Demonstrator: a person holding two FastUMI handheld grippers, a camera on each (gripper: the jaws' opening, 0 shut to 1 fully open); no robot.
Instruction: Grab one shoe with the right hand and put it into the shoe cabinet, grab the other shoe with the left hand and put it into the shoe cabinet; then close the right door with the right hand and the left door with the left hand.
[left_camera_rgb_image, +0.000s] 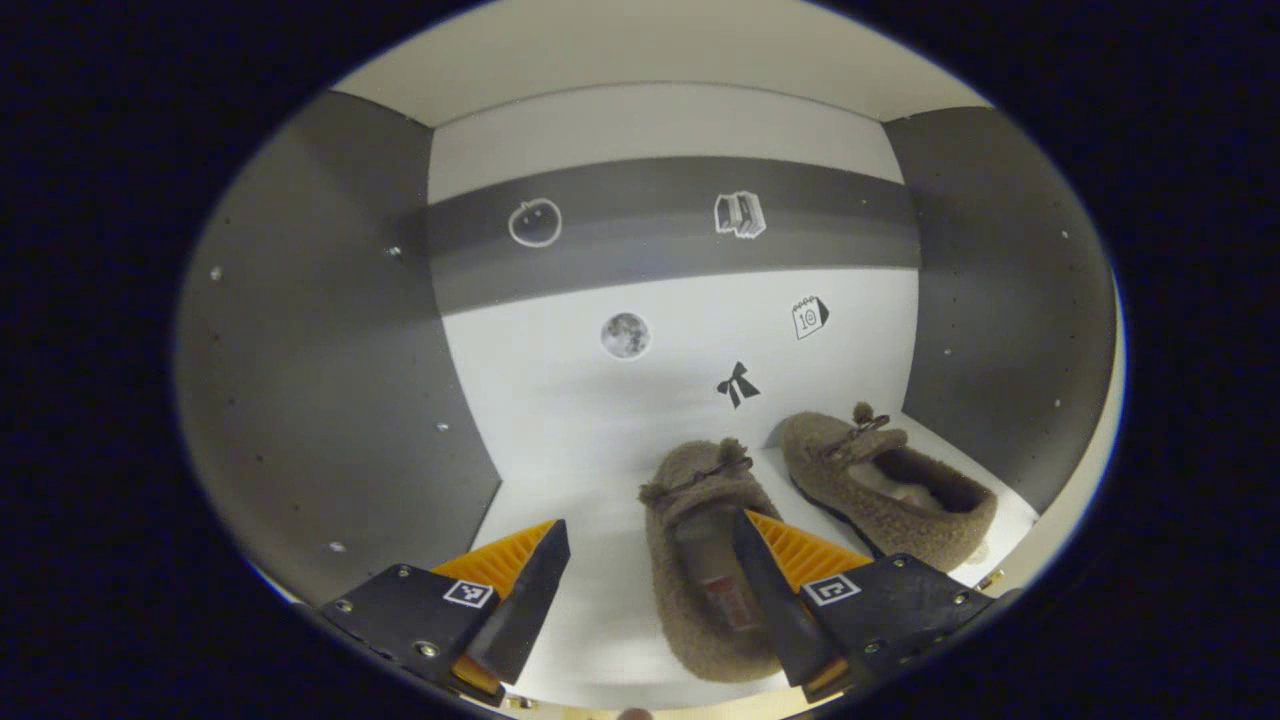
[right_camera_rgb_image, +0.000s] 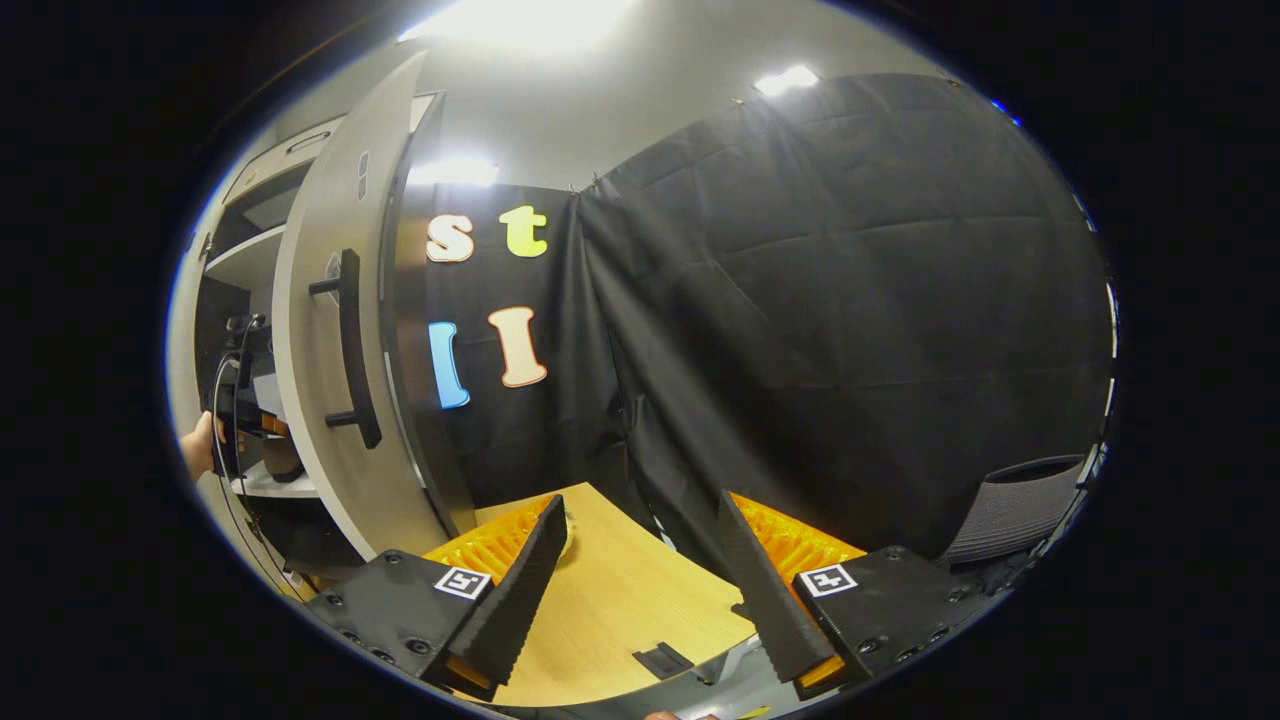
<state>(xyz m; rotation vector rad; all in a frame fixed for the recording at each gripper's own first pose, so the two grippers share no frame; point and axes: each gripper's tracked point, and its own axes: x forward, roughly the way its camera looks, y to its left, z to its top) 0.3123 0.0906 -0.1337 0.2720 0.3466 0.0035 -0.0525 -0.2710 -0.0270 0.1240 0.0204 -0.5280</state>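
White cabinet shelf (left_camera_rgb_image: 590, 470) — two shoes (side by side), right door (right_camera_rgb_image: 330, 400) ajar, both grippers released

A: Both shoes sit on the cabinet shelf (left_camera_rgb_image: 590, 480), the near shoe (left_camera_rgb_image: 700, 560) left, the far shoe (left_camera_rgb_image: 885, 490) right and further back, close to the side wall (left_camera_rgb_image: 1000, 300).

B: And outside?

A: The open door (right_camera_rgb_image: 330, 330) stands left of the counter (right_camera_rgb_image: 610, 610); a hand (right_camera_rgb_image: 200, 445) shows beyond it, possibly at the shelf.

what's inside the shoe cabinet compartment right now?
Two fuzzy brown shoes on the white shelf: near shoe, far shoe. The left hand-held gripper is open and partly covers the near shoe.
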